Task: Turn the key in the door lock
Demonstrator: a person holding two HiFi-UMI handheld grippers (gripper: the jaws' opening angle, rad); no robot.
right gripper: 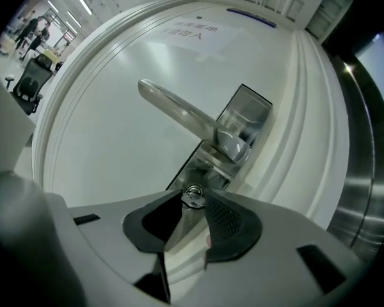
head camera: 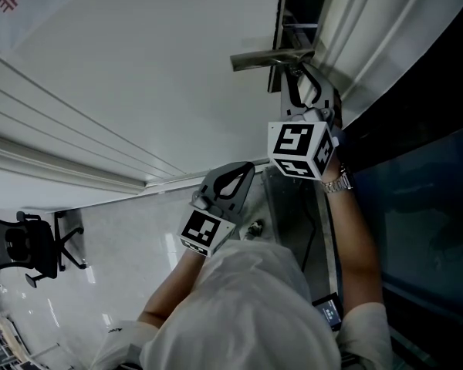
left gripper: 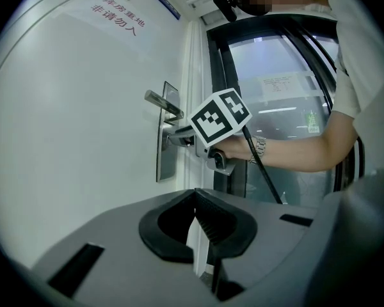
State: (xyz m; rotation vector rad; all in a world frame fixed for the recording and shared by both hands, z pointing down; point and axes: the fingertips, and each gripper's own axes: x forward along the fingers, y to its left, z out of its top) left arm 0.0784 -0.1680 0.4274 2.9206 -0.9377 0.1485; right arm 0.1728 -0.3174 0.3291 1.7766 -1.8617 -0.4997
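A small silver key point(right gripper: 193, 197) sticks out of the lock cylinder in the steel lock plate point(right gripper: 242, 116), just below the lever handle point(right gripper: 179, 114). My right gripper point(right gripper: 193, 194) is shut on the key's head, which is pinched at the very tips of its jaws. In the head view this gripper point(head camera: 293, 77) reaches up to the plate under the handle point(head camera: 266, 57). The left gripper view shows the right gripper point(left gripper: 174, 137) against the plate point(left gripper: 166, 162). My left gripper point(left gripper: 195, 194) hangs back from the door, lower down point(head camera: 245, 168), shut and empty.
The white door point(head camera: 139, 68) carries a sign with red characters point(left gripper: 118, 15). A dark glass panel point(head camera: 417, 206) stands to the right of the door frame. A black cable point(left gripper: 264, 174) trails from the right gripper. An office chair point(head camera: 31, 245) stands on the shiny floor behind.
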